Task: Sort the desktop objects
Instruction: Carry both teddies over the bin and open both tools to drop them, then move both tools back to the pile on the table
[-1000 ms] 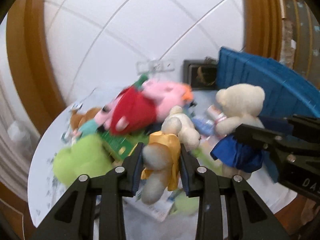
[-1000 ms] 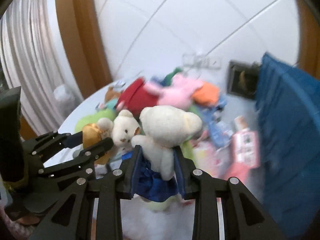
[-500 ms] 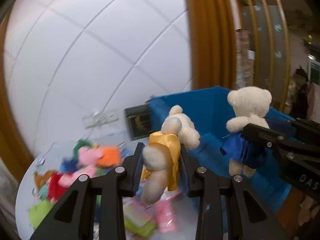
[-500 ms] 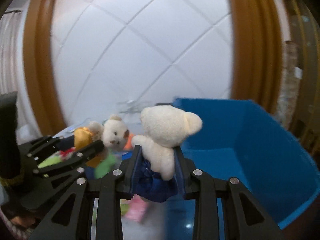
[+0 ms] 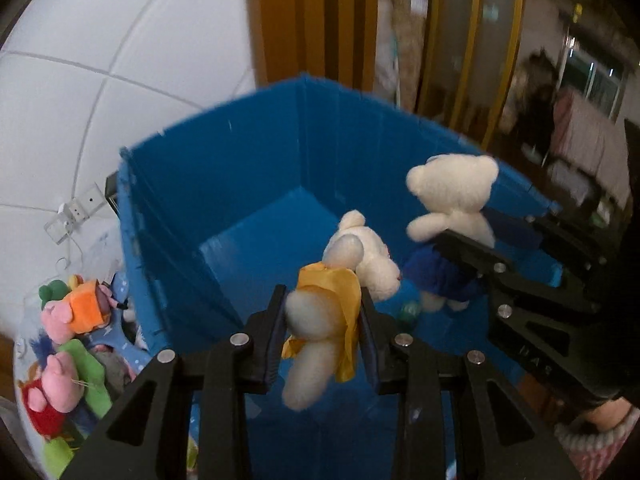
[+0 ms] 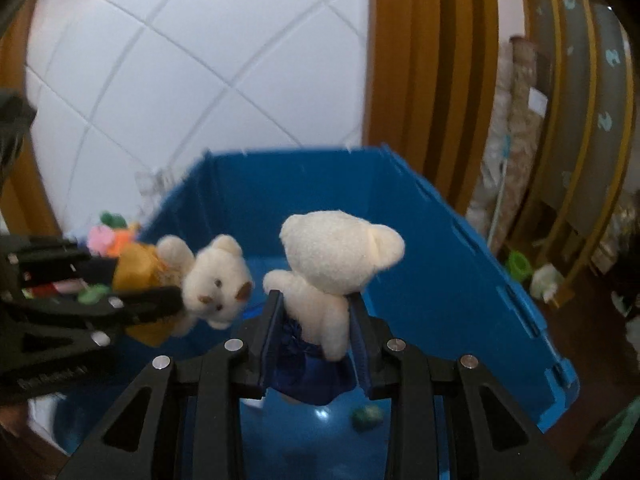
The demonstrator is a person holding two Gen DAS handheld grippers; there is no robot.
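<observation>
My left gripper [image 5: 322,312] is shut on a cream teddy bear in a yellow dress [image 5: 332,300] and holds it above the open blue bin [image 5: 224,184]. My right gripper [image 6: 316,320] is shut on a cream teddy bear in a blue dress [image 6: 332,268], also above the blue bin [image 6: 420,248]. Each bear shows in the other view: the blue-dress bear [image 5: 448,216] to the right, the yellow-dress bear [image 6: 212,280] to the left. A small green object [image 6: 366,416] lies on the bin floor.
A pile of plush toys [image 5: 72,332] in pink, orange, green and red lies on the white table left of the bin. A white tiled wall [image 6: 180,80] and wooden frame [image 6: 404,60] stand behind. Clutter sits on the floor at the right [image 6: 540,276].
Both grippers have swung right from the toy pile to over the blue bin, each still holding its bear. The bin interior now fills the view.
</observation>
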